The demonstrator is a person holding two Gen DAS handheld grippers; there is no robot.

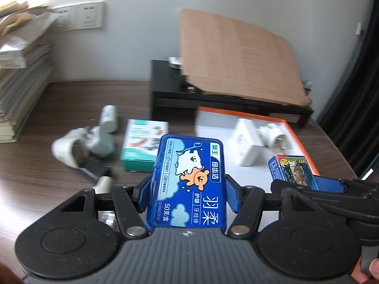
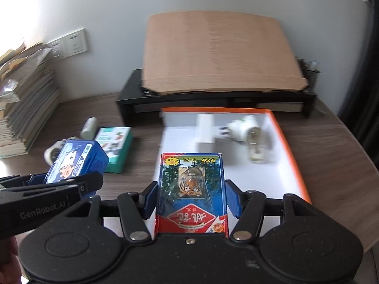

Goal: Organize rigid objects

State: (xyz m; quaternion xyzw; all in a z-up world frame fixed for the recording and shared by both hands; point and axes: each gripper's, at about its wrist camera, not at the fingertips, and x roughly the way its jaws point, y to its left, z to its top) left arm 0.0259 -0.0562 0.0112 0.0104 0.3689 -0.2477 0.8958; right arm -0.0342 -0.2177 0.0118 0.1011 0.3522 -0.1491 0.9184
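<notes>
A: Blue floss-pick box [image 1: 189, 179] sits clamped between the left gripper [image 1: 188, 197] pads, its long sides pressed by both. The lid reads "50支/盒" and "MALTESE", with a white dog and an orange bear.

B: And the right gripper [image 2: 190, 197] is clenched on the playing-card box [image 2: 191, 189]: tiger picture, "975" at the far end, red diamond with Chinese characters near the palm.

A: Beyond my fingertips lies a green-and-white carton [image 1: 142, 148], and left of them some white plug-in devices [image 1: 83, 145], blurred.

B: My view has those small, off to the left. Straight past my fingertips is the orange-rimmed white tray [image 2: 287, 146], with a white block [image 2: 205, 131] and a white plug with a clear bottle [image 2: 248, 133] at its far end. The near half of the tray floor is bare.

A: I see only the tray's near-right rim past the card box. A black stand [image 1: 165, 90] under brown cardboard [image 1: 236, 54] closes the far edge.

B: The other gripper's side reads "GenRobot.AI" in mine. Yours doesn't show that.
</notes>
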